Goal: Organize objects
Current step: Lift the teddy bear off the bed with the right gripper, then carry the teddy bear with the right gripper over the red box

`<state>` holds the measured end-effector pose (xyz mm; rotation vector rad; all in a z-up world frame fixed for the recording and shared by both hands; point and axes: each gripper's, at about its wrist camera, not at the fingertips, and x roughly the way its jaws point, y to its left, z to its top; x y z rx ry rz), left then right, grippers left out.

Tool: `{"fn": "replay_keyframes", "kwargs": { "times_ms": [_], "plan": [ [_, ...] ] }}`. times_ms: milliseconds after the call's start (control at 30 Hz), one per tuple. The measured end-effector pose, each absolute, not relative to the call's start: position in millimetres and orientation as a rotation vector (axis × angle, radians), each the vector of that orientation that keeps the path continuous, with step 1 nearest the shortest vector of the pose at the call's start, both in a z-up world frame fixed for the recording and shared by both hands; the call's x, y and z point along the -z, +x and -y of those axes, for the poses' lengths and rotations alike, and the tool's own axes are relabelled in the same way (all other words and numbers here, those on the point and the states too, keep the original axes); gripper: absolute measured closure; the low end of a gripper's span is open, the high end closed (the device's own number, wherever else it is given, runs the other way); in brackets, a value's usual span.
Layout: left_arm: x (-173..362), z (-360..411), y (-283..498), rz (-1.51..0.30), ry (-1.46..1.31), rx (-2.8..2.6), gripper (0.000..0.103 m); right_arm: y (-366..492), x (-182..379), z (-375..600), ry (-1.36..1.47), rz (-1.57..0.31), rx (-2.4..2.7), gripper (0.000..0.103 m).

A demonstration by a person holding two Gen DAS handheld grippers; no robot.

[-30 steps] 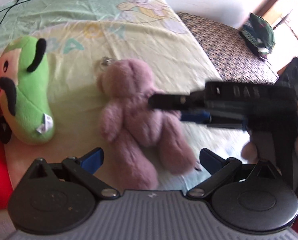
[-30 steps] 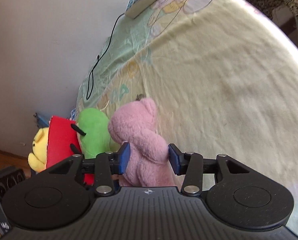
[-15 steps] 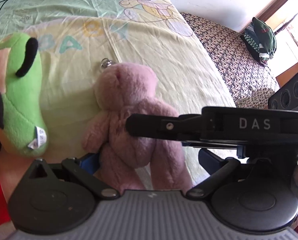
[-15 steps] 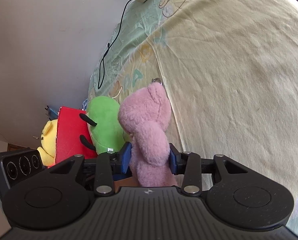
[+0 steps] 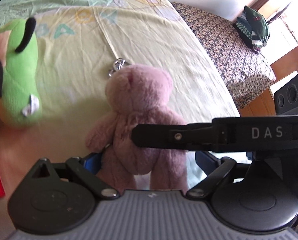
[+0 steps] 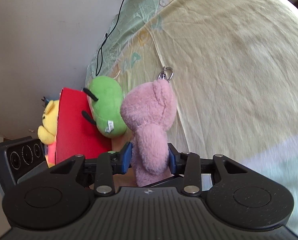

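**Right hand-held gripper clamped on pink bear; placement pending**

Right hand-held gripper [image 6: 150, 158]: blue pads pressed into both sides of pink plush bear [image 6: 149, 120] at the body, bear upright between them. Confirmed from the left wrist view, with one finger lying across the bear's midriff.

Left hand-held gripper [image 5: 146, 160]: jaws spread wide, bear's legs between them, left pad just beside the bear's flank, right pad apart from it. No grip there.

Location of item: above the bed sheet [image 6: 229, 60], near the edge, keyring [image 6: 166, 75] at the head. Contact between feet and sheet not determinable.

Neighbouring items: green plush [image 6: 106, 108] just beside the bear, leaning against red plush [image 6: 74, 124]; yellow plush [image 6: 47, 120] behind that. Appears to form a row.

Step in hand, as judged: carrying and positioning of the bear to join the row.

Next move, as judged: set down against the green plush, facing matched, then release. Risk: soft body toppling on release; left unit well placed to steady it.
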<state>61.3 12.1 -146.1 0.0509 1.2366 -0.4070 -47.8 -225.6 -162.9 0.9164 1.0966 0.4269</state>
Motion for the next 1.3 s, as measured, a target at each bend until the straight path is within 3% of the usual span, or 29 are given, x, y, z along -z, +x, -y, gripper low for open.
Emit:
{"fn": "replay_keyframes", "kwargs": {
  "times_ms": [467,1300],
  "plan": [
    [125.8,-47.2,3.2,-1.247,0.026,0.361,0.010,-78.7,131.4,175.0,0.719,-1.163,-0.552,0.063],
    [74.9,-222.9,-112.6,-1.131,-0.121,0.076,0.010,-92.1,104.9,-34.3,0.452,-1.249,-0.907,0.064]
  ]
}}
